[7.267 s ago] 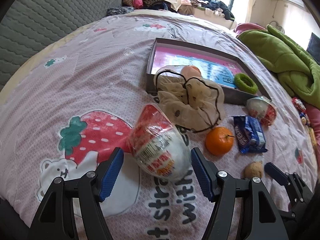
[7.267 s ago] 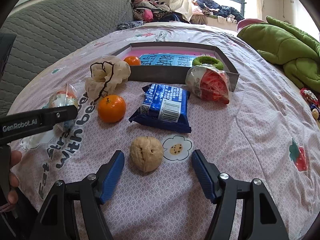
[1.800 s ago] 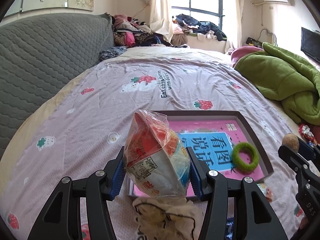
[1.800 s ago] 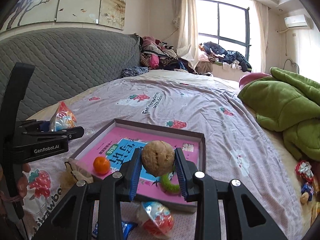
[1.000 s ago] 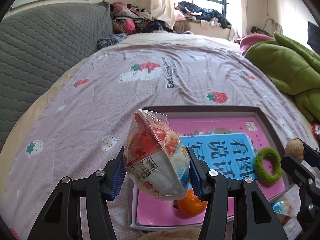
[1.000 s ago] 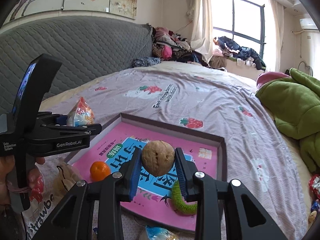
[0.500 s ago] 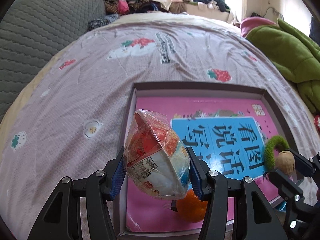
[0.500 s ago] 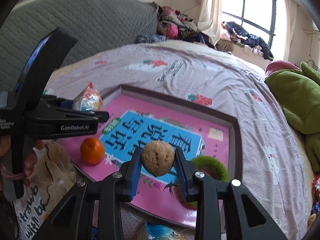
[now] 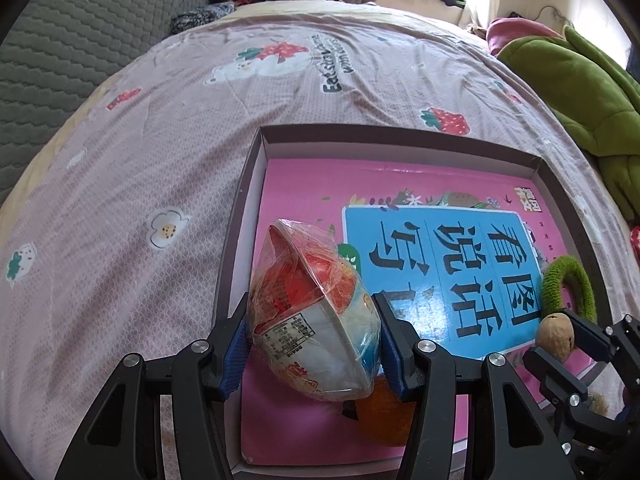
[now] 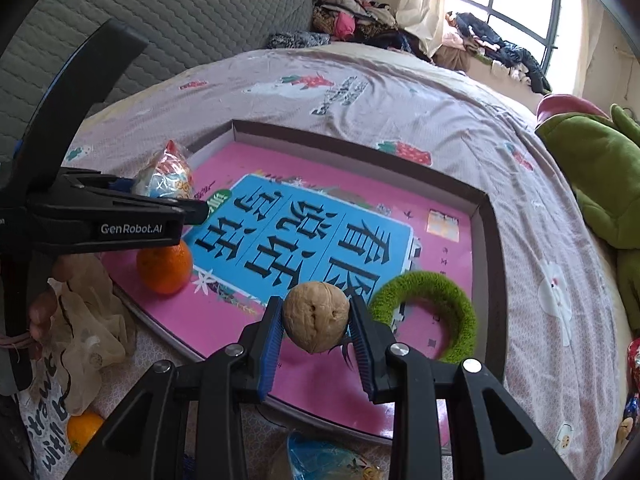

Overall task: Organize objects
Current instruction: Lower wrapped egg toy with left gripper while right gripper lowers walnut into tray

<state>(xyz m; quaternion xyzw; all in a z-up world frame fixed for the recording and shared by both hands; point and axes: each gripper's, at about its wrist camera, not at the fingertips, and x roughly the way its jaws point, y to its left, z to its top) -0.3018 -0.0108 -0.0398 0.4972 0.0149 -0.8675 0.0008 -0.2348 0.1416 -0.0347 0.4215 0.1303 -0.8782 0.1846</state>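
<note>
My left gripper (image 9: 314, 334) is shut on a plastic-wrapped egg-shaped toy (image 9: 312, 320) and holds it above the near left part of the pink-lined box (image 9: 256, 160). My right gripper (image 10: 316, 326) is shut on a walnut (image 10: 316, 316) and holds it over the box's (image 10: 486, 216) near edge. In the box lie an orange (image 10: 164, 266) and a green fuzzy ring (image 10: 430, 316). The ring (image 9: 566, 286) and the walnut (image 9: 556, 334) also show in the left wrist view, and the wrapped toy (image 10: 166, 174) in the right wrist view.
Outside the box, on the pink strawberry bedsheet (image 9: 120, 184), lie a beige mesh bag (image 10: 88, 320), a second orange (image 10: 82, 430) and a blue wrapped item (image 10: 324, 458). A green blanket (image 10: 600, 168) lies to the right. A grey headboard (image 9: 60, 32) stands at the left.
Both grippers have moved forward and down over the box with their loads still held. The box now fills more of both views.
</note>
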